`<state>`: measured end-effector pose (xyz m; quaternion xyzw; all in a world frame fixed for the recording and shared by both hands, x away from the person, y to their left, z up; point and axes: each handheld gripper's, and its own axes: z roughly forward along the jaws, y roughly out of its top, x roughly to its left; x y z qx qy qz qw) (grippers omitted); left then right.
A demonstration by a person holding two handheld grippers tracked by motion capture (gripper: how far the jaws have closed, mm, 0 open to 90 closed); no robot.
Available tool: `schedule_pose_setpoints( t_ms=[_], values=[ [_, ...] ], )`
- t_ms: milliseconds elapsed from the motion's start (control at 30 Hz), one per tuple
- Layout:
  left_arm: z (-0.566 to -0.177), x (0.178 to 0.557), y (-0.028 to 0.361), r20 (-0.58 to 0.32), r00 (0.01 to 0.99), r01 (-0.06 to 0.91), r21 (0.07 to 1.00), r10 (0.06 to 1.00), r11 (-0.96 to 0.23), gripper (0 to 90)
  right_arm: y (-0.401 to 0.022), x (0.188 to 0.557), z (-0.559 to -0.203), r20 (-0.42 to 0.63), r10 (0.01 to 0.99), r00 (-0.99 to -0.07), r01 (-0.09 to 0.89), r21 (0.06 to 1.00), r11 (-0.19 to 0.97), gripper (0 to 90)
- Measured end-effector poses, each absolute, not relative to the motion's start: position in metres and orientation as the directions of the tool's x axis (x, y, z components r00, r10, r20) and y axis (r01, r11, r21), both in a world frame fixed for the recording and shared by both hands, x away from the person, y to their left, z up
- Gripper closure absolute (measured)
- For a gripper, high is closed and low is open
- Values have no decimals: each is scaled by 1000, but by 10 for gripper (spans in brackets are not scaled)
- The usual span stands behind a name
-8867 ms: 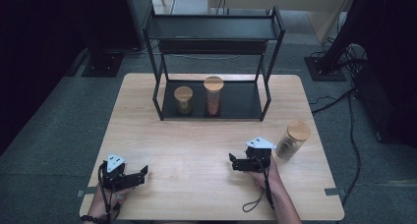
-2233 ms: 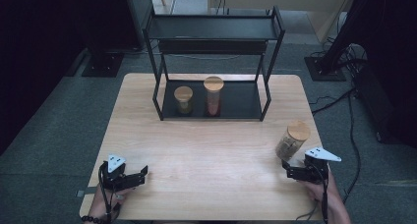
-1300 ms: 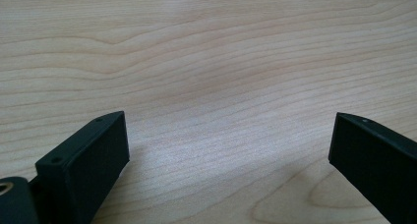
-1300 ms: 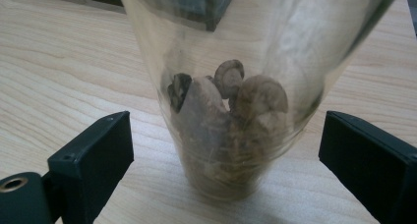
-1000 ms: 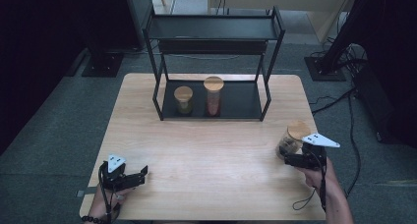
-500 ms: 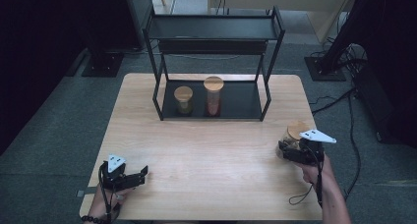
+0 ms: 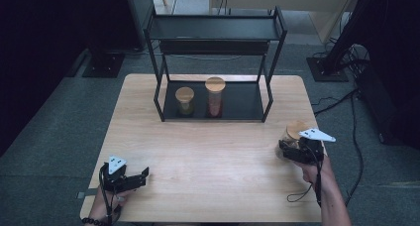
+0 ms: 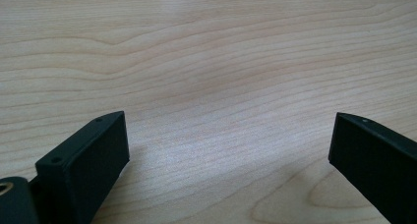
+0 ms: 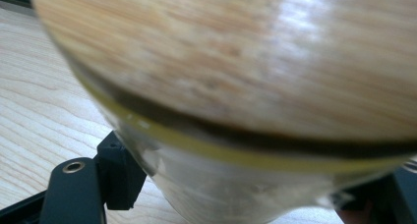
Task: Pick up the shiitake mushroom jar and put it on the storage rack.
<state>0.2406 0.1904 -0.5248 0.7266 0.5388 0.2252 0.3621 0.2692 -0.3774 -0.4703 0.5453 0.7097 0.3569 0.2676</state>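
No readable text, label, brand, number or sign appears anywhere you look: not on the jars, the shelf rack, the grippers or the table.

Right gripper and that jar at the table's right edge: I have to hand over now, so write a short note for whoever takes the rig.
Right gripper: its jaws have just been closing and are now clamped on the glass jar with the wooden lid, near the table's right edge. The jar stands on the table, not yet lifted.
Left gripper: open, holding nothing, resting near the front left corner.
Rack at the back: a short jar and a tall jar stand on its lower shelf, with free space to their right.
Done: grip on the third jar.
Left, probably: lift it and set it on the rack beside the other two.
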Motion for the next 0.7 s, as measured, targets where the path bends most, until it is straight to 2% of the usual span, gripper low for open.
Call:
schedule_pose_setpoints(
  t_ms=[700],
  values=[
    [-525, 241, 190, -63, 320, 619, 769, 945, -158, 20, -359, 279, -470, 9, 959, -282, 582, 796, 164, 250]
  ],
)
